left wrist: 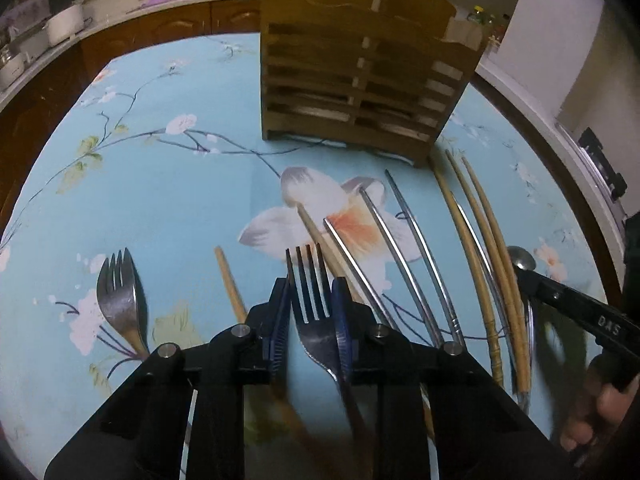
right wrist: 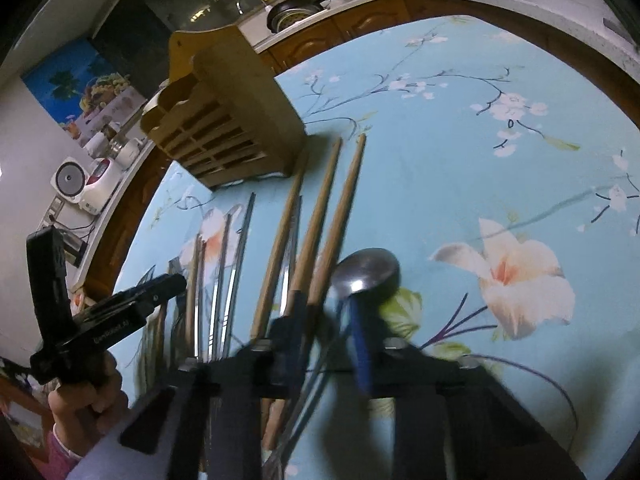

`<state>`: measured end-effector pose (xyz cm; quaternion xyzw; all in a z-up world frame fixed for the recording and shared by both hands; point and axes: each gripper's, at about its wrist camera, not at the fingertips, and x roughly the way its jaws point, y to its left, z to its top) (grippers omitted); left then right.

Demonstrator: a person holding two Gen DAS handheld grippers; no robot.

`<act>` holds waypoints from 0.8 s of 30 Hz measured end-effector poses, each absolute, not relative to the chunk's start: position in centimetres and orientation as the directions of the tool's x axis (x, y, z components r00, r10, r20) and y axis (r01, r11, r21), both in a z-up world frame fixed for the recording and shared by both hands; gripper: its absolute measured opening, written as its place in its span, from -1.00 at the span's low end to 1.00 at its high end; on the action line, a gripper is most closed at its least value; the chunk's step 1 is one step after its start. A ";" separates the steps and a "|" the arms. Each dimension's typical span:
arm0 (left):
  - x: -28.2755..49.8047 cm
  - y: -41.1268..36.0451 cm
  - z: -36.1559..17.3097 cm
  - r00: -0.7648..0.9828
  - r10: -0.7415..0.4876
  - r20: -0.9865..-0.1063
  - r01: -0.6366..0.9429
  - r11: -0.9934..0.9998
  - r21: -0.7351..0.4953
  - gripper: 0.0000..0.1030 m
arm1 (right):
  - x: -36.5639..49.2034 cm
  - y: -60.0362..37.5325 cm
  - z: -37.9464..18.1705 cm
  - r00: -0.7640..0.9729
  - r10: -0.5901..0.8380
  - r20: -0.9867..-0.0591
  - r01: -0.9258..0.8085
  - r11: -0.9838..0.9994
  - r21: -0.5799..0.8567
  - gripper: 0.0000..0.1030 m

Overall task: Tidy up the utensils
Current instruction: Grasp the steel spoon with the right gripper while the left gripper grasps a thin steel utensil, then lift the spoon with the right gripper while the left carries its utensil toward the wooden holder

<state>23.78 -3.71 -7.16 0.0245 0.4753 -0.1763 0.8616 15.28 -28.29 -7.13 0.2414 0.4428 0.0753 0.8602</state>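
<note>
Now both grippers are down among the cutlery on the flowered blue tablecloth (left wrist: 168, 184).

Farthest left a fork (left wrist: 120, 300) lies alone on the cloth; beside it the left gripper (left wrist: 310, 300) has its blue pads against the sides of a second fork (left wrist: 310, 312), pinching it just below the tines. Right of that, steel chopsticks (left wrist: 404, 248) and wooden chopsticks (left wrist: 480, 240) lie side by side, pointing toward the wooden slatted holder (left wrist: 360, 92) at the far end of the table. On the right, the right gripper (right wrist: 332, 344) has its jaws pressed together on the thin handle of a spoon (right wrist: 368, 272), whose bowl rests just beside the wooden chopsticks.
</note>
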 end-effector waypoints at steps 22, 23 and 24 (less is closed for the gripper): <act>18.9 -0.9 -0.4 0.615 -0.367 -0.697 0.343 0.921 -0.182 -0.97 | 12.4 -29.0 0.2 0.737 0.372 -0.564 -0.025 0.849 0.527 -0.96; 18.7 -0.8 0.2 0.627 -0.368 -0.687 0.346 0.921 -0.178 -0.97 | 12.3 -29.0 0.7 0.746 0.363 -0.558 -0.030 0.856 0.516 -0.96; 18.6 -0.7 0.6 0.636 -0.367 -0.678 0.347 0.922 -0.174 -0.97 | 12.3 -28.8 1.1 0.752 0.356 -0.555 -0.034 0.861 0.507 -0.96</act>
